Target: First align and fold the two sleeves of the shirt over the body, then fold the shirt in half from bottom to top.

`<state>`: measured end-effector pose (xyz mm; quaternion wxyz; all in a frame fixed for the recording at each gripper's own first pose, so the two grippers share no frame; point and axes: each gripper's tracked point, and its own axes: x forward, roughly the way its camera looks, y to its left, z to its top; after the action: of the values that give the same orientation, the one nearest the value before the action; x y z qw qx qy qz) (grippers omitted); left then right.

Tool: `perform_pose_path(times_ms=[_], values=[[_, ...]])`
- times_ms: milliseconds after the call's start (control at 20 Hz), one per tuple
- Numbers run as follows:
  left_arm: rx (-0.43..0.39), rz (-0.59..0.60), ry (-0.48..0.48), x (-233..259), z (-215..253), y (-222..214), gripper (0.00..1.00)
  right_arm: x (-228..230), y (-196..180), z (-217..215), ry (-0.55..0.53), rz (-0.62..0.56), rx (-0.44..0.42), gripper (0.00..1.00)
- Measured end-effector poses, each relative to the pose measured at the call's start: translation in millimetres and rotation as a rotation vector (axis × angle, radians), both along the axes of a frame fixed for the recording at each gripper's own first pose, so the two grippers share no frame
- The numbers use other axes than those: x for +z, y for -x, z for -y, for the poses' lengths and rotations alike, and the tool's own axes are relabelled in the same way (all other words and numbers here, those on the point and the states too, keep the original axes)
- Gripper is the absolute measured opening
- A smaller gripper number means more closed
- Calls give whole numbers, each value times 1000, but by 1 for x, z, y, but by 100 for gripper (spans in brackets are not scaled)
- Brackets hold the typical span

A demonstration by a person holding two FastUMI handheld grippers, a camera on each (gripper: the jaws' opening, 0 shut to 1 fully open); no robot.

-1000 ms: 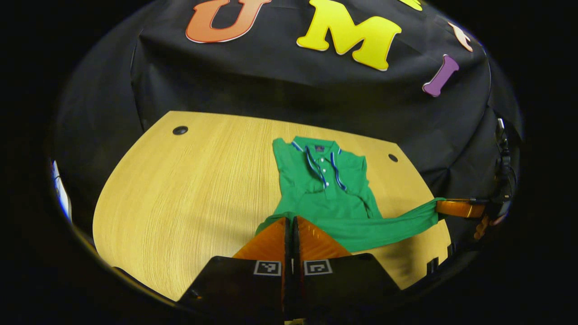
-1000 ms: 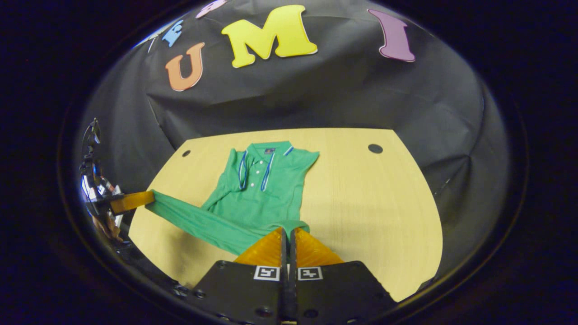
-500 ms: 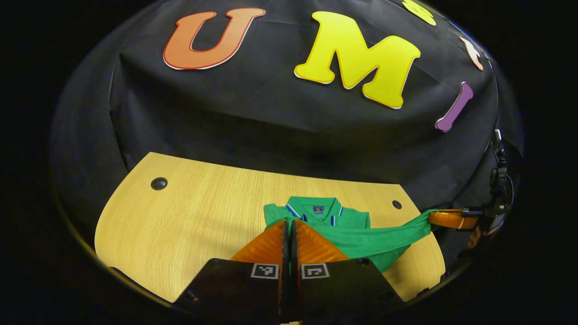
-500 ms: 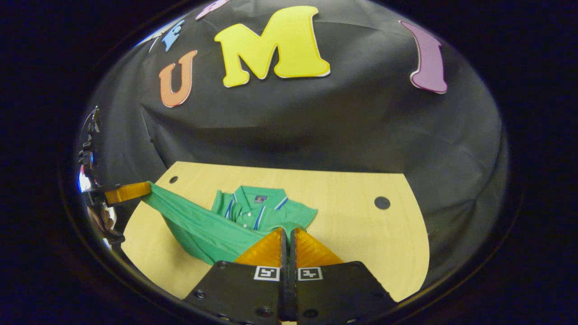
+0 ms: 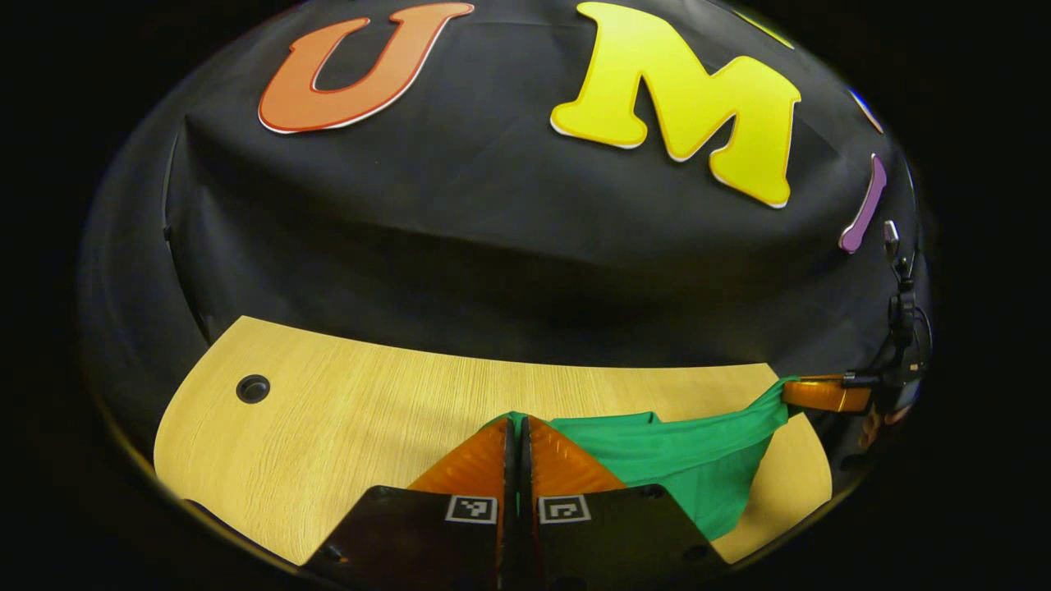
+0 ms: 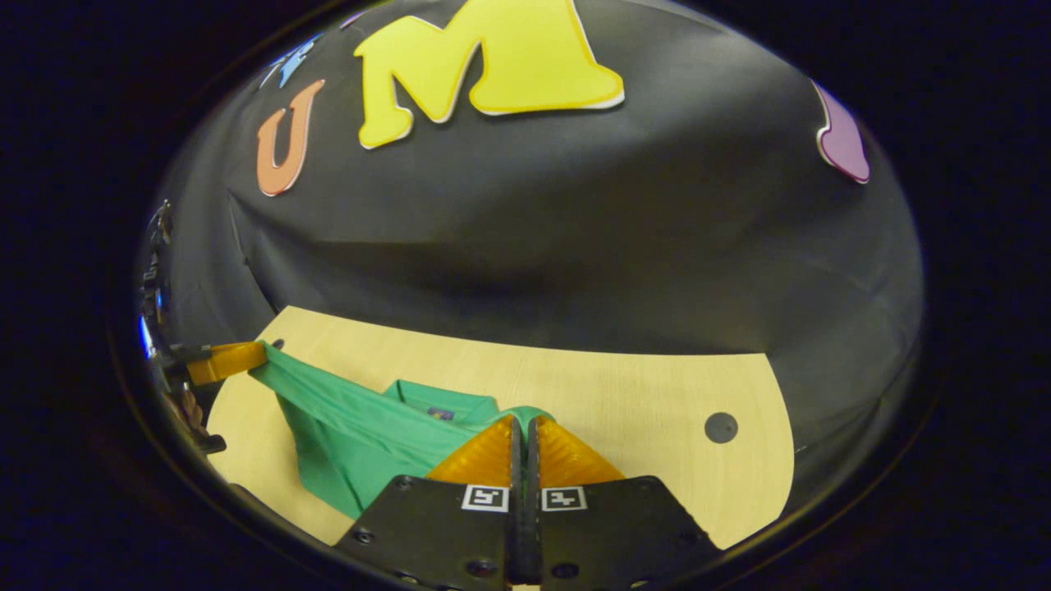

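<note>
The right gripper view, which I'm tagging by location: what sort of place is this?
Likely a staged recording booth: a black cloth wall backs a bare wooden table, where two handheld grippers hold a green shirt.

Green shirt (image 5: 681, 455): soft matt knit cloth, smooth, draping in loose folds above the table (image 5: 345, 419). Table: pale wood-grain top, fine straight lines, satin finish, with a dark, smooth round plug (image 5: 253, 388) set in it. Behind the table, the booth wall (image 5: 460, 246): black matt cloth, lightly creased.
</note>
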<state>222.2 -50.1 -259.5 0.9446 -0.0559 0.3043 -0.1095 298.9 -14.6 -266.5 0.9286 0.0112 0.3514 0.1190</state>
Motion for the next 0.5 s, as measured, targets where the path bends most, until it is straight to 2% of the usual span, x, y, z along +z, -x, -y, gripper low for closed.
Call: perform_pose_path(times_ms=[100, 150, 200, 250, 350, 450, 500], values=[[7, -20, -2, -16, 1, -6, 7, -16, -8, 2, 11, -19, -16, 0], [6, -32, 1, -24, 3, -8, 10, -26, -10, 1, 11, -41, -17, 0], [8, -55, -11, -34, 2, -7, 13, -34, -6, 0, 8, -61, -24, 5], [7, -79, -14, -39, 3, -3, 29, -39, -3, -1, -7, -77, -29, 8], [37, -97, -3, -44, 1, 0, 75, -47, 4, 5, -13, -83, -69, 54], [75, -76, -1, -35, -4, 4, 91, -43, 15, 12, -12, -70, -111, 100], [89, -54, -13, -29, -7, 5, 90, -40, 20, 16, -4, -59, -131, 97]])
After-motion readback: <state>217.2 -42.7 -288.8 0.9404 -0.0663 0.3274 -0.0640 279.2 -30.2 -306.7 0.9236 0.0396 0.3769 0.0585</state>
